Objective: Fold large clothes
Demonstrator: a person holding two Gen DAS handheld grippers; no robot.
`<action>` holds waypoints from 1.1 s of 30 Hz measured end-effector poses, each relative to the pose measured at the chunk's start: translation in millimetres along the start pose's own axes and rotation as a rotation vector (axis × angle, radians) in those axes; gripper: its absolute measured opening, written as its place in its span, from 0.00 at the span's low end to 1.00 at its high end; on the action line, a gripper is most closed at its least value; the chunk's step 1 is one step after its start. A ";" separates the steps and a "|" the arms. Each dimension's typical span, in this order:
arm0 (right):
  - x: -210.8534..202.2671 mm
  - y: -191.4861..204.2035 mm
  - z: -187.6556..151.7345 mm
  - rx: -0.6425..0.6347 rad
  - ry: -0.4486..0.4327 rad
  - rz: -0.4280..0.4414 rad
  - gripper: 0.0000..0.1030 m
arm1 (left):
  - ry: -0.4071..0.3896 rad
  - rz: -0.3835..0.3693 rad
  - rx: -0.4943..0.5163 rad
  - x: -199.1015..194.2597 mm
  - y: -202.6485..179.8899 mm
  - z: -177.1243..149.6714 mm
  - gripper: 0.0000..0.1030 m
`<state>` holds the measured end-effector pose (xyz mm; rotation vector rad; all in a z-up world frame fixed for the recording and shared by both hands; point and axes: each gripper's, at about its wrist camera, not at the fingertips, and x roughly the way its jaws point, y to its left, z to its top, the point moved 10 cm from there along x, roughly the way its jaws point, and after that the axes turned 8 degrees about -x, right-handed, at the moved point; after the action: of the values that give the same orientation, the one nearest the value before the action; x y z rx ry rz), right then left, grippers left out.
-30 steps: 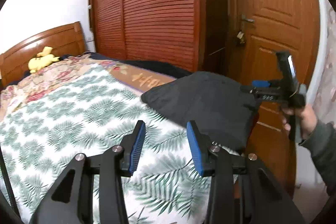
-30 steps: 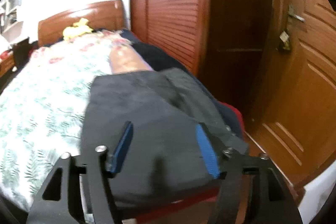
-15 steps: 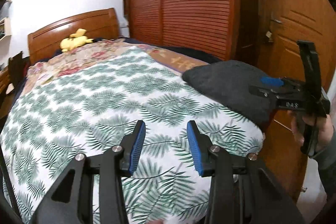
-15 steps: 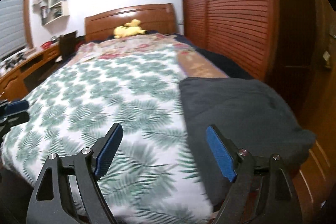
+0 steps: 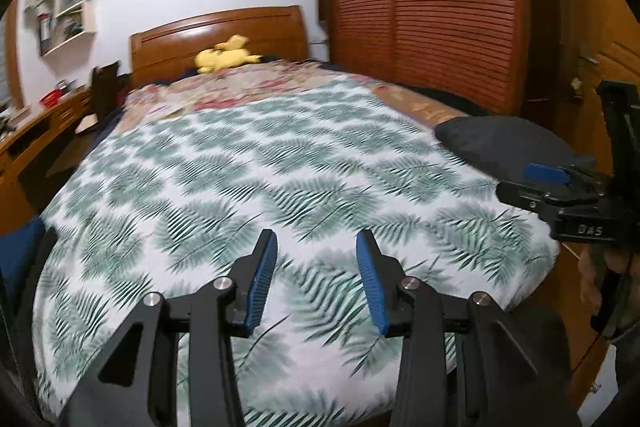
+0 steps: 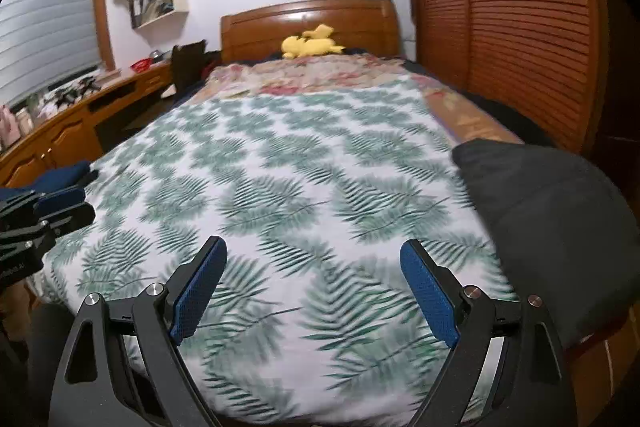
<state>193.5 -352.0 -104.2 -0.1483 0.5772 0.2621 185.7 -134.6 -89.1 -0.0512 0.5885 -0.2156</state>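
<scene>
A folded dark grey garment (image 6: 552,219) lies on the right front corner of the bed; it also shows in the left wrist view (image 5: 504,143). My left gripper (image 5: 316,275) is open and empty above the foot of the bed. My right gripper (image 6: 316,287) is wide open and empty, left of the garment. The right gripper also shows from the side in the left wrist view (image 5: 560,183), just in front of the garment. The left gripper shows at the left edge of the right wrist view (image 6: 44,211).
The bed has a white leaf-print cover (image 6: 296,179) and a wooden headboard (image 6: 312,19) with a yellow plush toy (image 6: 312,45). A louvred wooden wardrobe (image 6: 512,27) stands to the right, a wooden desk (image 6: 60,131) to the left. A blue cloth (image 5: 16,255) lies at the bed's left corner.
Both grippers have swung left, away from the folded garment toward the middle of the bed. The right gripper's jaws have opened wider. The garment stays on the right corner.
</scene>
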 end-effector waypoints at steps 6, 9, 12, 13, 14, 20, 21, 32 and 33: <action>1.8 58.6 -5.1 -0.021 -0.003 0.074 0.88 | 0.010 0.090 -0.063 -20.9 48.8 -24.9 0.39; 0.0 83.4 -6.0 -0.032 -0.014 0.104 0.88 | 0.000 0.115 -0.096 -32.5 66.3 -27.6 0.39; -3.9 103.5 -1.7 -0.043 -0.025 0.124 0.88 | -0.025 0.131 -0.124 -47.0 80.5 -25.3 0.39; -6.5 108.0 0.4 -0.044 -0.030 0.129 0.87 | -0.037 0.136 -0.131 -52.7 84.1 -22.8 0.39; -9.0 113.0 3.5 -0.046 -0.037 0.134 0.88 | -0.050 0.140 -0.136 -58.5 87.4 -20.2 0.39; -40.8 133.8 30.5 -0.070 -0.124 0.126 0.87 | -0.138 0.163 -0.146 -96.5 96.9 -0.4 0.39; -46.4 135.6 34.3 -0.071 -0.138 0.124 0.88 | -0.152 0.166 -0.145 -103.0 97.2 2.4 0.39; -91.7 139.9 58.4 -0.084 -0.266 0.082 0.88 | -0.236 0.189 -0.148 -140.6 101.7 11.8 0.39; -91.6 139.6 58.2 -0.084 -0.267 0.080 0.88 | -0.237 0.188 -0.149 -141.4 101.5 11.6 0.39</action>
<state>110.1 -224.8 -14.1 -0.1683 0.3072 0.3775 96.6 -5.1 -13.4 -0.1622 0.3696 0.0174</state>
